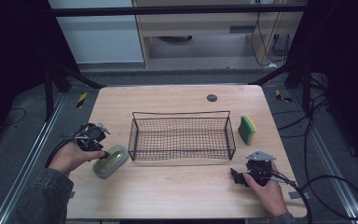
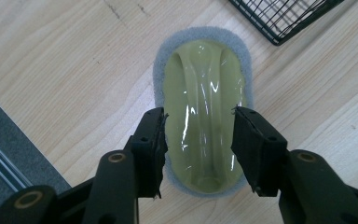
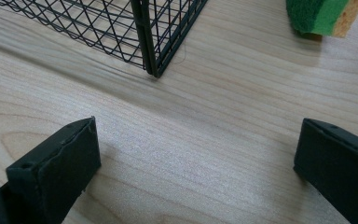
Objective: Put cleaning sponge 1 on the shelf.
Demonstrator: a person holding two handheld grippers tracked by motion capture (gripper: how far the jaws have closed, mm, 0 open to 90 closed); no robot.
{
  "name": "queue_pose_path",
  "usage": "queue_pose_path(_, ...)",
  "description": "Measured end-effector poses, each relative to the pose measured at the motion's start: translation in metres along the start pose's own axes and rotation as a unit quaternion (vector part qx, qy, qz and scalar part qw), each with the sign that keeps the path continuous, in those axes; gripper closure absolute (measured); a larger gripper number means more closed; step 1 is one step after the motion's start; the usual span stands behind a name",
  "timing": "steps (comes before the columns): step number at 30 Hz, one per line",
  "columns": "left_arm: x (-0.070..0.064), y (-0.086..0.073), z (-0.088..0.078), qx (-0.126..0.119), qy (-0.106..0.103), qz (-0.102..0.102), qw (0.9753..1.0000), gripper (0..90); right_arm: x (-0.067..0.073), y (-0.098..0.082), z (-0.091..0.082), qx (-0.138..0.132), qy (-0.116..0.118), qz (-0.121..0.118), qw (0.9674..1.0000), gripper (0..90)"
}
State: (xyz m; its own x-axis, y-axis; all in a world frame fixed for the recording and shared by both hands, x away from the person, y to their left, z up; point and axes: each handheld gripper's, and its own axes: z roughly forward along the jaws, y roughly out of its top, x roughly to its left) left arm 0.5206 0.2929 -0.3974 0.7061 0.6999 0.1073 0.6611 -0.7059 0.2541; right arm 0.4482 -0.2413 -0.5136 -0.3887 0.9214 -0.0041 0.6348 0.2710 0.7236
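A scrubber with a pale green plastic grip on a grey pad (image 2: 200, 84) lies on the wooden table, just left of the black wire basket (image 1: 182, 135). My left gripper (image 2: 199, 114) has its jaws pressed against both sides of the green grip; in the high view the left gripper (image 1: 103, 155) meets the scrubber (image 1: 112, 162) at its near end. A green and yellow sponge (image 1: 247, 129) stands on edge right of the basket. My right gripper (image 1: 234, 175) rests near the table's front right, and the right gripper (image 3: 196, 135) is wide open over bare wood.
The basket's near right corner (image 3: 151, 46) and the sponge (image 3: 324, 16) lie ahead of the right gripper. A dark round cap (image 1: 211, 97) sits in the table (image 1: 177, 196) at the back. Cables trail off the right edge, and dark frame bars flank the table.
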Motion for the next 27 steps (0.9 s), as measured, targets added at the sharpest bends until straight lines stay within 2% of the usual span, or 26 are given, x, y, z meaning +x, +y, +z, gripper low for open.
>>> queue_pose_path(14, -0.003, 0.008, 0.023, 0.027, -0.014, 0.001, 0.9995, 54.4, -0.001, 0.0, 0.0, 0.0, 0.002, -0.003, 1.0, 0.5)
queue_pose_path(27, -0.003, 0.008, 0.032, 0.033, -0.018, 0.0, 0.9993, 57.7, -0.001, 0.0, 0.0, 0.0, 0.002, -0.003, 1.0, 0.5)
